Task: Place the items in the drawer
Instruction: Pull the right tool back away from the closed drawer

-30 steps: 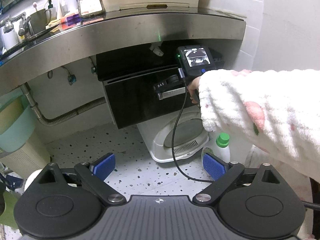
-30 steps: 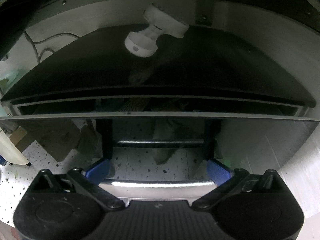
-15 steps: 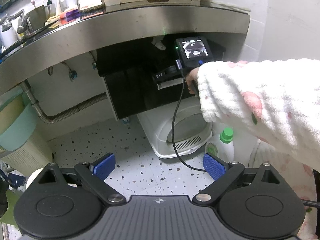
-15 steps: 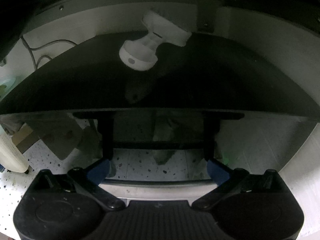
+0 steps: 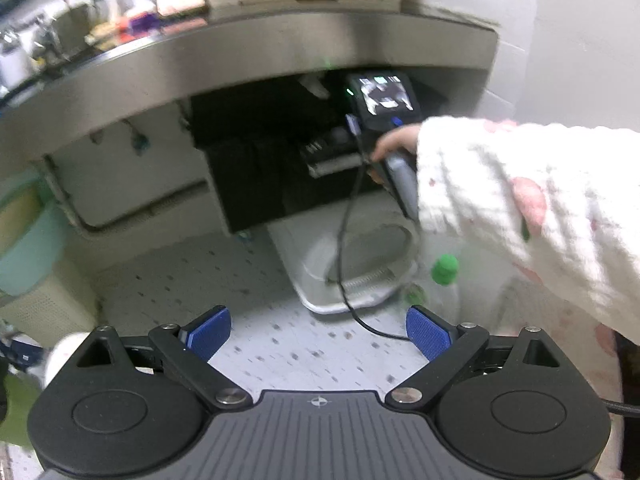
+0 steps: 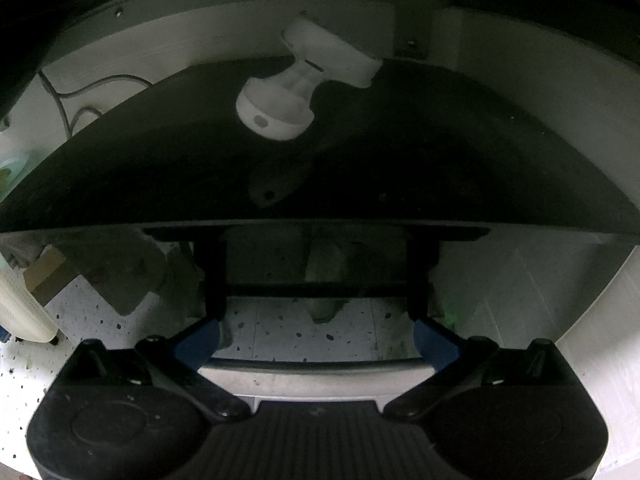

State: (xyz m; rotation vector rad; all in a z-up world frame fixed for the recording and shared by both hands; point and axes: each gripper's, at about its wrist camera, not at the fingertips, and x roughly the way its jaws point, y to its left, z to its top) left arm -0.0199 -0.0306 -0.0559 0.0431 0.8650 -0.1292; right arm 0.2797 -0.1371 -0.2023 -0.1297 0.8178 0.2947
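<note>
A black drawer unit (image 5: 256, 160) hangs under a steel counter (image 5: 248, 56). Its glossy front (image 6: 320, 276) now sits flush under the black top (image 6: 360, 152), with no gap showing. My right gripper (image 6: 316, 340) is open, its blue pads on either side of the silver drawer handle (image 6: 316, 374), close against the front. In the left wrist view the right gripper (image 5: 384, 104) is held by a hand in a white fluffy sleeve at the handle (image 5: 332, 164). My left gripper (image 5: 318, 330) is open and empty, low over the speckled floor, well back from the drawer.
A white round device (image 6: 280, 112) hangs above the drawer top. A white litter tray (image 5: 356, 264) and a green-capped bottle (image 5: 444, 268) stand on the floor below the drawer. A mint bin (image 5: 28, 248) is at left. Bottles and clutter (image 5: 120, 12) sit on the counter.
The drawer has gone from slightly open, with a gap showing contents, to shut flush. My right gripper moved in with it. The left view has drawn back and is blurred by motion.
</note>
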